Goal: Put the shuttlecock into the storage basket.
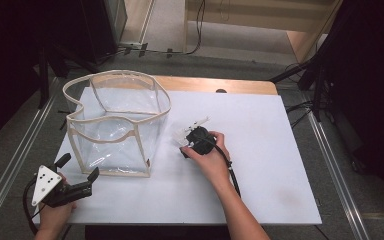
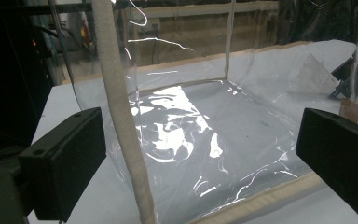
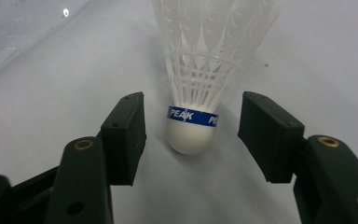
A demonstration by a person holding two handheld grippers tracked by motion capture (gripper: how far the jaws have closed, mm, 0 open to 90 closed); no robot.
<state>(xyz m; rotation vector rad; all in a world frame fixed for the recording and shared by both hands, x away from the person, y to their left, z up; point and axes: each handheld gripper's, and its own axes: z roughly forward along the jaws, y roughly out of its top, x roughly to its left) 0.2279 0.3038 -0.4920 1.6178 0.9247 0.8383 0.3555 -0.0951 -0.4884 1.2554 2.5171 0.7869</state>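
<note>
Though open-topped, clear bag (image 1: pixel 117 125) bare inside.

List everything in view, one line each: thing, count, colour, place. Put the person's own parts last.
shuttlecock: one, white with a blue band, lying on the board between the right tongs' jaws, not yet touched
clear bag: one, transparent with beige trim, standing open on the board's left part
board: one, white, on the table
left tongs: one, black, open, at the board's near left corner, facing the bag
right tongs: one, black, open, either side of the shuttlecock's cork
</note>
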